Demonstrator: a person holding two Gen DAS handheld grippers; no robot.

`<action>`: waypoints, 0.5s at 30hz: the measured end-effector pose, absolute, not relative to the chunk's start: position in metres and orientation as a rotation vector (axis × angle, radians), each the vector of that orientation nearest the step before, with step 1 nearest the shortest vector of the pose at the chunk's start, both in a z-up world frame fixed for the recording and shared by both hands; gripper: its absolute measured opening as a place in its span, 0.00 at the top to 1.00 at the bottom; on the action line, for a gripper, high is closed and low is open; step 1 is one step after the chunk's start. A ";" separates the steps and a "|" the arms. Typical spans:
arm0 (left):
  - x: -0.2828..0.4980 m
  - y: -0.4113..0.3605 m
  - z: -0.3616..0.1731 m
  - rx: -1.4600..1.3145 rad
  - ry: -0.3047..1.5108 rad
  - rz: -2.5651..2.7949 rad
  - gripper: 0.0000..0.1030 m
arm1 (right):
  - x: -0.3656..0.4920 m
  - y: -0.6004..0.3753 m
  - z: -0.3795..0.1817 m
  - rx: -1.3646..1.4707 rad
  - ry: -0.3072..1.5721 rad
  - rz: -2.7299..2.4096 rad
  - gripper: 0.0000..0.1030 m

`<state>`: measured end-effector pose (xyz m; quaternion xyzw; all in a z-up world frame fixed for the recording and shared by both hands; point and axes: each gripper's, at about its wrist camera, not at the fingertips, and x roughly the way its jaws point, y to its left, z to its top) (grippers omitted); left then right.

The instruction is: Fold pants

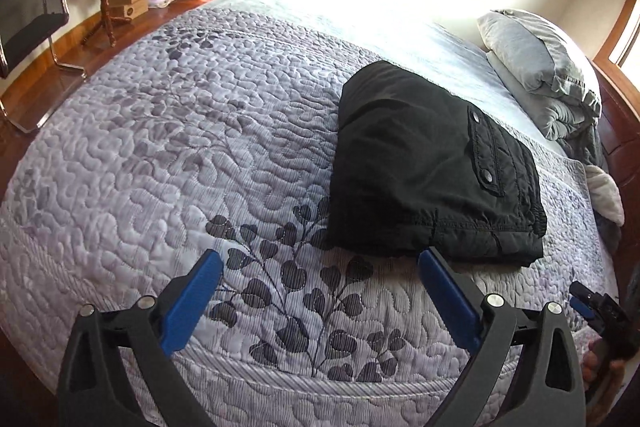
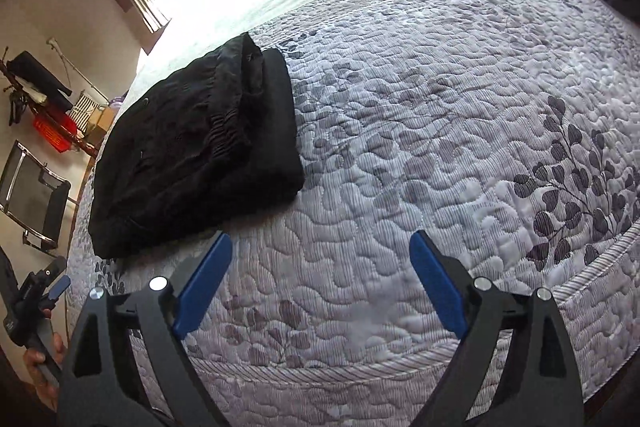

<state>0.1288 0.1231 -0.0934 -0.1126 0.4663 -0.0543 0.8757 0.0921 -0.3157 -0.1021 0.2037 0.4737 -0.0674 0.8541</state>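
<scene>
Lying folded on quilt (image 1: 160, 147), pants (image 1: 424, 163) sit beyond both grippers' spread, empty jaws.

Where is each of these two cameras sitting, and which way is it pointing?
Left wrist view: rides on the left gripper, looking down along its open blue fingers at the quilted bedspread with the folded black pants just ahead to the right; a hand holding the right gripper shows at the right edge.
Right wrist view: rides on the right gripper, also open and empty, facing the bedspread with the pants ahead to the left; a hand holding the left gripper shows bottom left.
Shared: pants, bedspread, window, chair.
</scene>
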 end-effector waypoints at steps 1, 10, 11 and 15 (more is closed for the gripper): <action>0.124 0.118 -0.089 -0.214 0.969 -0.115 0.03 | 0.094 -0.307 -0.099 0.404 0.999 -0.142 0.12; 0.094 0.082 -0.049 -0.084 0.906 -0.139 0.03 | 0.086 -0.245 -0.057 0.206 0.991 -0.148 0.06; 0.092 0.079 -0.045 -0.076 0.899 -0.138 0.03 | 0.085 -0.240 -0.053 0.177 0.992 -0.165 0.06; 0.089 0.075 -0.037 -0.055 0.876 -0.130 0.03 | 0.082 -0.226 -0.038 0.118 0.970 -0.192 0.06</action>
